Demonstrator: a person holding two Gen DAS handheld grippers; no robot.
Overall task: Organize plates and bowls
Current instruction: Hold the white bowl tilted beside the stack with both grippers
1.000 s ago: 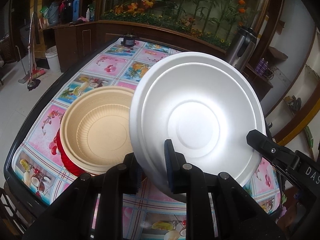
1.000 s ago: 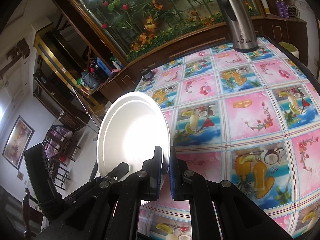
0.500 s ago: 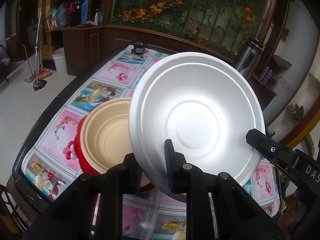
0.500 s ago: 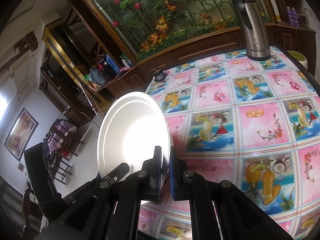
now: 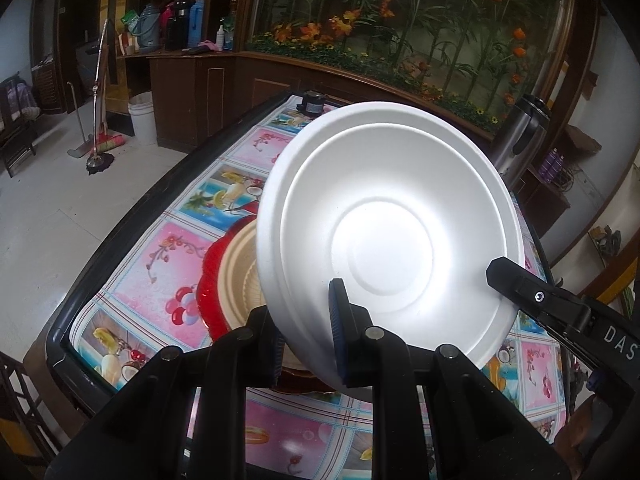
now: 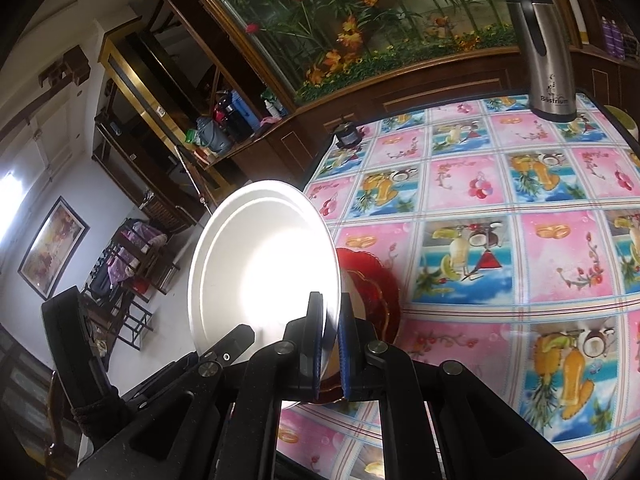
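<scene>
1. A white foam bowl is being held up above the worktop, tilted, its hollow facing the cameras.
2. Its near rim is being clamped by the fingers of the left gripper.
3. Its other edge is being pinched by the right gripper, fingers clenched tight on the rim.
4. Beneath it, a tan bowl is being carried by a red plate on the fruit-patterned cloth.
5. A steel flask is being left upright at the far corner.
</scene>
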